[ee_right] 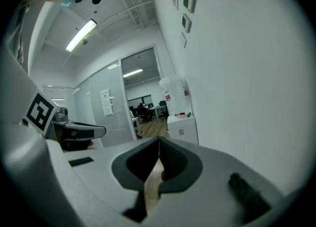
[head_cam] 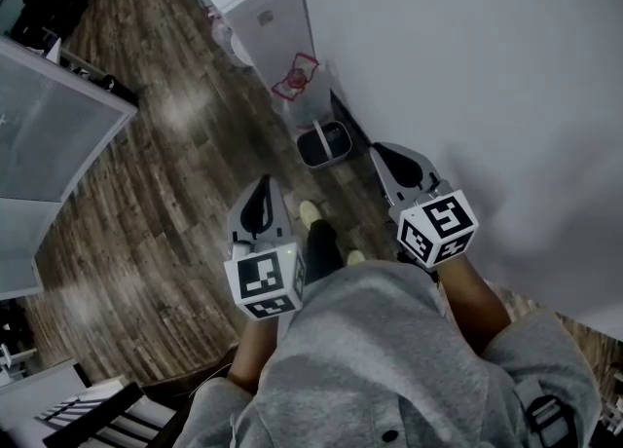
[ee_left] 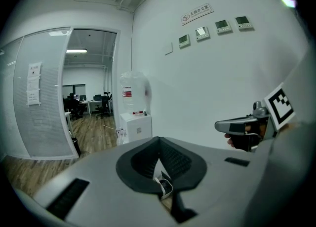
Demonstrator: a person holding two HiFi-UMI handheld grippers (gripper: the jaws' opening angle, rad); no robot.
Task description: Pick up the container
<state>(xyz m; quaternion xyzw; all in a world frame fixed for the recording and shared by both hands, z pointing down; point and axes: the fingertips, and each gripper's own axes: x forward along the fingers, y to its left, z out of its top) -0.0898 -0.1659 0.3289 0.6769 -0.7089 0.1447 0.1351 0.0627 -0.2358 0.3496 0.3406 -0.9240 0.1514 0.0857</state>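
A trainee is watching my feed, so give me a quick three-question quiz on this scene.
1. True or false: the left claw and right claw are both shut and empty.
2. The dark container stands: A on the wood floor by the wall; B on a table; C in a claw.
3. What white thing stands beyond the container?
Key: 1 true; 2 A; 3 white cabinet.

Wall sign (ee_left: 196,13) print too small; nothing legible.
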